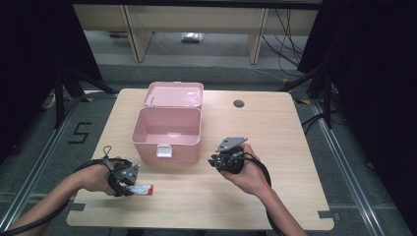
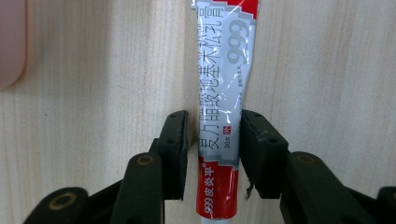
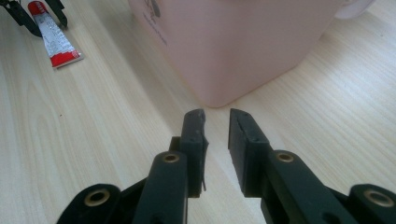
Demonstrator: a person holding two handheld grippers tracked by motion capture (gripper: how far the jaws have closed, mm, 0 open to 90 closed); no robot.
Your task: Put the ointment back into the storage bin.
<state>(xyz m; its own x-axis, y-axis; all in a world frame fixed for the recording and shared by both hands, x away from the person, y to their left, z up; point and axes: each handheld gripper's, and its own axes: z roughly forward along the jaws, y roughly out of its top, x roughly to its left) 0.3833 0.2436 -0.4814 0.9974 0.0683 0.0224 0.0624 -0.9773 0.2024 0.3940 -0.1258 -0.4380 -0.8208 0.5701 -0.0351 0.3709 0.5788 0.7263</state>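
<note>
One tube (image 2: 223, 116) between left tool (image 2: 215, 154) jaws; one pink box (image 1: 166, 132)

One pink box (image 1: 166, 135), one red-and-silver tube (image 2: 223, 107), two grippers on one table (image 1: 275, 147)

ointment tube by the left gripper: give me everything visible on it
The tube is a flat, glossy, squeezable one, silver-grey in the middle with red bands at both ends and printed "999" plus Chinese text. It lies flat on the wooden table, in front of the pink box, apart from it. The left gripper straddles it: one jaw touches its edge, the other stands just clear.
</note>
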